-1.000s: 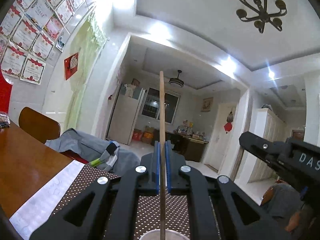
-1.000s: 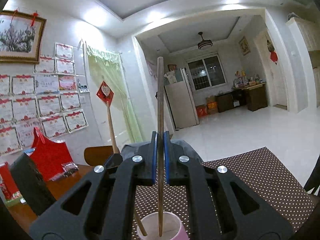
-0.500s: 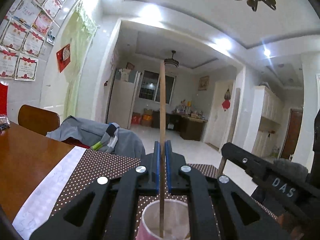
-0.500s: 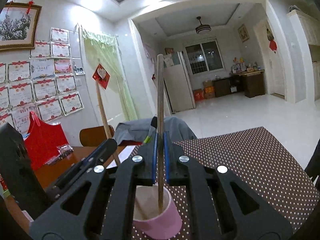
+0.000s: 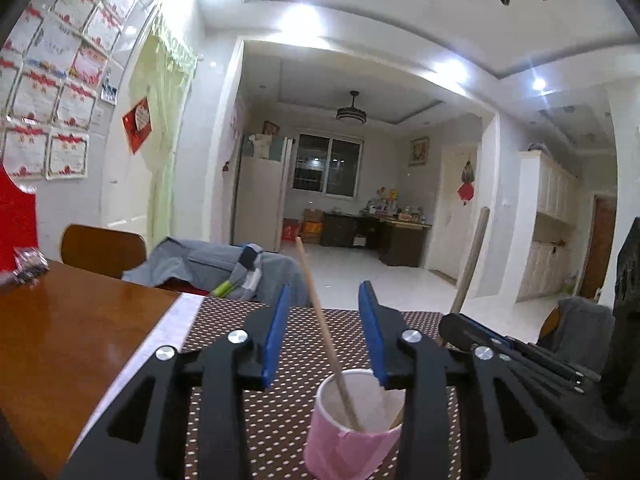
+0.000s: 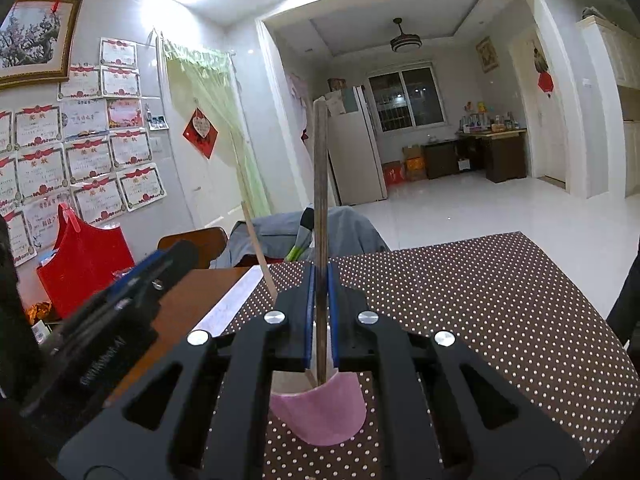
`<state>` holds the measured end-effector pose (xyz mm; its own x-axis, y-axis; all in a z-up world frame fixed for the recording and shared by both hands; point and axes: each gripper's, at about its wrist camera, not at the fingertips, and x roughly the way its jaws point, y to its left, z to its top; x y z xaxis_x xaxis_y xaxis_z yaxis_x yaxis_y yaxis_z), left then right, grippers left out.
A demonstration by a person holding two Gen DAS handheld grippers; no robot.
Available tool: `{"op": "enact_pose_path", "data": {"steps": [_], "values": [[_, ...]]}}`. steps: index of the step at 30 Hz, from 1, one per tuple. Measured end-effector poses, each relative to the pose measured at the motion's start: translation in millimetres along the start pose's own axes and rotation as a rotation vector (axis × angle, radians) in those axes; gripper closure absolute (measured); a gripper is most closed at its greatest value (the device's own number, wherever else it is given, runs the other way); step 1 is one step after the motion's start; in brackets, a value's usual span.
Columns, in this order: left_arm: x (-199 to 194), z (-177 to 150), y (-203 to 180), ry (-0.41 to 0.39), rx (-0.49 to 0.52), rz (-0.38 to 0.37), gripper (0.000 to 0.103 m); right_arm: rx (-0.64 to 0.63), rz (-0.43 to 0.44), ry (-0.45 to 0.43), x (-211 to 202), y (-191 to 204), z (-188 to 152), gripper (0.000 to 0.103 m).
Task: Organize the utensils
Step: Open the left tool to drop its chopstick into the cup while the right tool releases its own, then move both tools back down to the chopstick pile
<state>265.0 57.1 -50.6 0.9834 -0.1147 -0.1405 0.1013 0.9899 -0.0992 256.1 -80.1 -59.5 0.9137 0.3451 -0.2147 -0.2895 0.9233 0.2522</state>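
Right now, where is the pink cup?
The pink cup stands on the dotted mat, low in both views, just ahead of both grippers, with chopsticks standing in it.

Cup (image 5: 352, 432), lower centre: pink outside, off-white inside. Chopstick (image 5: 324, 332) leaning in it: pale tan wood. Second chopstick (image 6: 320, 216), centre of the right view: darker brown. Left tool (image 5: 323, 332) and right tool (image 6: 320, 312): black frames, blue pads, silver screws. Mat (image 6: 460, 300): dark brown with a regular white dot pattern. Counter (image 5: 60, 340), lower left: glossy reddish-brown. Bag (image 6: 86, 268), left edge: solid red. Curtain (image 6: 212, 128), upper left: light green. Certificates (image 6: 92, 160) on the wall: white with red borders.
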Motion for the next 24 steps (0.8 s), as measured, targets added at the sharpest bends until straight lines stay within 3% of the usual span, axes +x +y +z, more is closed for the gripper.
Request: {"op": "enact_pose_path", "data": {"steps": [8,10,12,13,24], "values": [[-23.2,2.2,-3.7,0.010,0.053,0.035,0.057,0.001,-0.023,0.034,-5.3,5.8,-2.1,0.094],[-27.8,2.3,-2.5,0.018,0.049,0.040,0.056,0.006,-0.033,0.039,-8.8,6.5,-0.9,0.087],[-33.1,3.2,-2.2,0.023,0.051,0.045,0.054,0.008,-0.045,0.029,-15.0,6.9,-0.1,0.059],[-36.3,3.8,-2.2,0.024,0.054,0.051,0.053,0.011,-0.049,0.018,-19.5,6.3,0.3,0.054],[-78.8,7.1,-2.2,0.023,0.049,0.064,0.048,0.019,-0.083,0.001,-61.5,6.2,2.7,0.052]]}}
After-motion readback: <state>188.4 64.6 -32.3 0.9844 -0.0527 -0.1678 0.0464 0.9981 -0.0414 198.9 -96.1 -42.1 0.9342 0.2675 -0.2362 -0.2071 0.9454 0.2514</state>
